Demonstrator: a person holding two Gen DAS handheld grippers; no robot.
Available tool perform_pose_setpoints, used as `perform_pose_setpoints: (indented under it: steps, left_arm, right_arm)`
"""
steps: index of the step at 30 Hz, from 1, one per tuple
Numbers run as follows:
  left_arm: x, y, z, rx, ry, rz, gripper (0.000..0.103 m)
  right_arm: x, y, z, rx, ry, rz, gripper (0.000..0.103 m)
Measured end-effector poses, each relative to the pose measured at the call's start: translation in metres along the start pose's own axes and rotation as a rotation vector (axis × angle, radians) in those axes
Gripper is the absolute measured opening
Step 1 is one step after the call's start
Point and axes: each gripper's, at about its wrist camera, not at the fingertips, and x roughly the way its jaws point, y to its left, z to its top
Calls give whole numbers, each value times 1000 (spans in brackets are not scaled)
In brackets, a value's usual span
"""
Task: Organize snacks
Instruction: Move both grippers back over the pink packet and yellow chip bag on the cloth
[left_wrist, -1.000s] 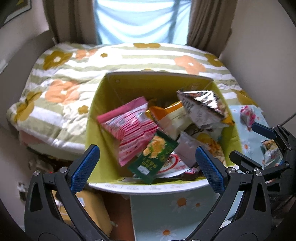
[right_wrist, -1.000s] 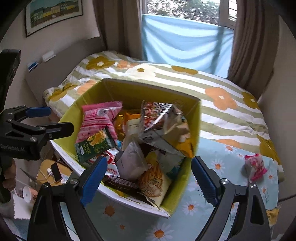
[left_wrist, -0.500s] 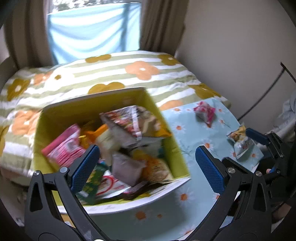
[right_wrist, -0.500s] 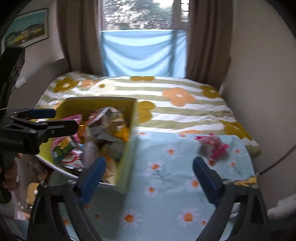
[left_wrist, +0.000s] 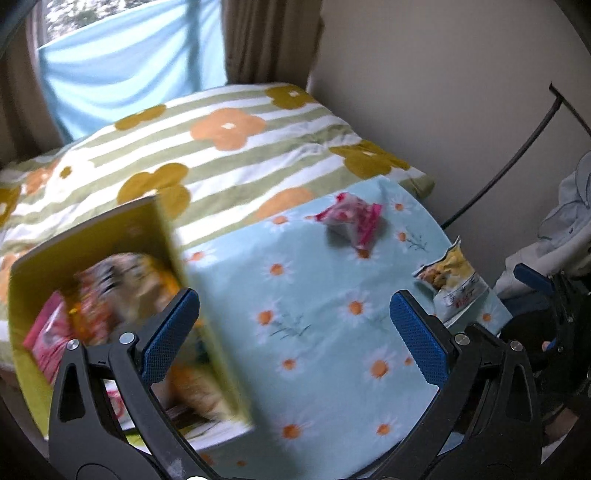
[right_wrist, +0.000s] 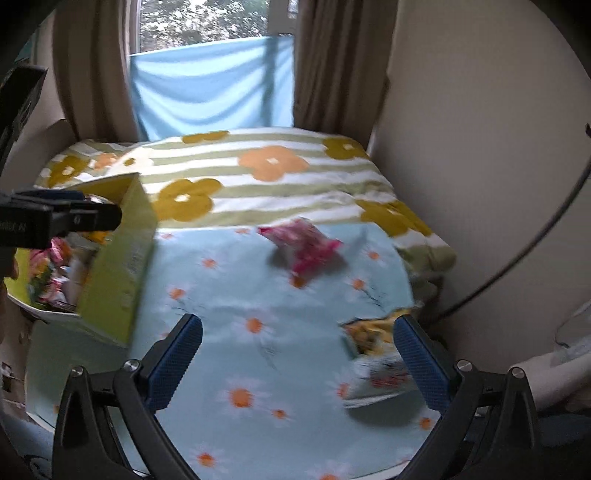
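Both the left gripper (left_wrist: 293, 326) and the right gripper (right_wrist: 299, 356) have their jaws wide apart and hold nothing. The yellow box (left_wrist: 168, 236) full of snacks stands at the left of the daisy cloth (left_wrist: 317, 295). A pink packet (right_wrist: 301, 245) and a yellow packet (right_wrist: 373, 350) lie loose on the cloth.

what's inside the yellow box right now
The yellow box holds a pile of snack packets: a pink one at the left, orange and silvery ones beside it. Motion blur hides details, and the left gripper and the box wall cover the lower layers.
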Motion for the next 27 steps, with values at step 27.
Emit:
perform_pose_setpoints:
  steps: [27]
  left_arm:
    - [184, -122, 48, 175, 239, 110, 103]
  right_arm:
    - [114, -97, -43, 10, 143, -18, 90]
